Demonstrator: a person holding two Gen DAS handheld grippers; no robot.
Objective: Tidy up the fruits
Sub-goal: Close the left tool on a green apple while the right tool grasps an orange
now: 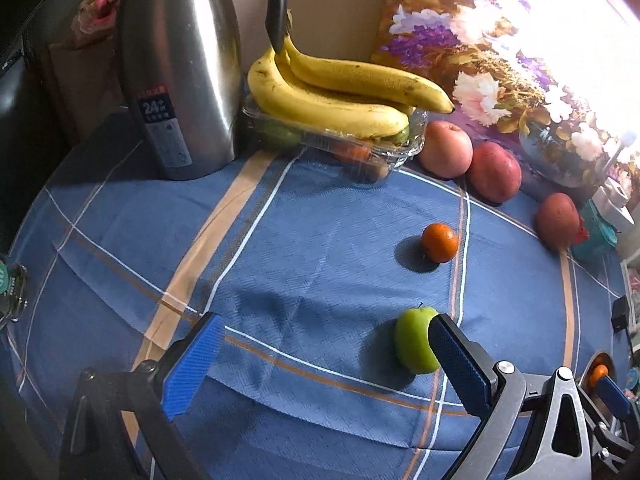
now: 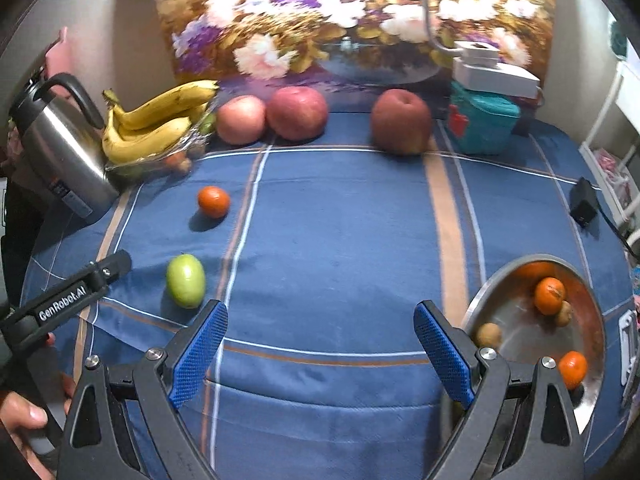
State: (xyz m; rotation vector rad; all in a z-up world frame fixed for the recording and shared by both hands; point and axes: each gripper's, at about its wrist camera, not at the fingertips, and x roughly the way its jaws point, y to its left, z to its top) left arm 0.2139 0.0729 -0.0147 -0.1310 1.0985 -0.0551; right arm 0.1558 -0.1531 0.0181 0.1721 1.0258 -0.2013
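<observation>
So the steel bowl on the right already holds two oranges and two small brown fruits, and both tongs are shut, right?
Not quite. The steel bowl does hold two oranges and two small brown fruits, but both tongs are open: the right wrist view shows the right tongs spread wide, and the left wrist view shows the left tongs spread too.

table covered by blue plaid cloth [image 2: 340, 240] | floral painting [image 2: 320, 20] propped against beige wall [image 2: 132, 40] | glare seen at right

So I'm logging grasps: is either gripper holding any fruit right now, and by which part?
Nothing is held. The left gripper and the right gripper are both open and empty above the cloth; the green fruit lies free beside them.
</observation>
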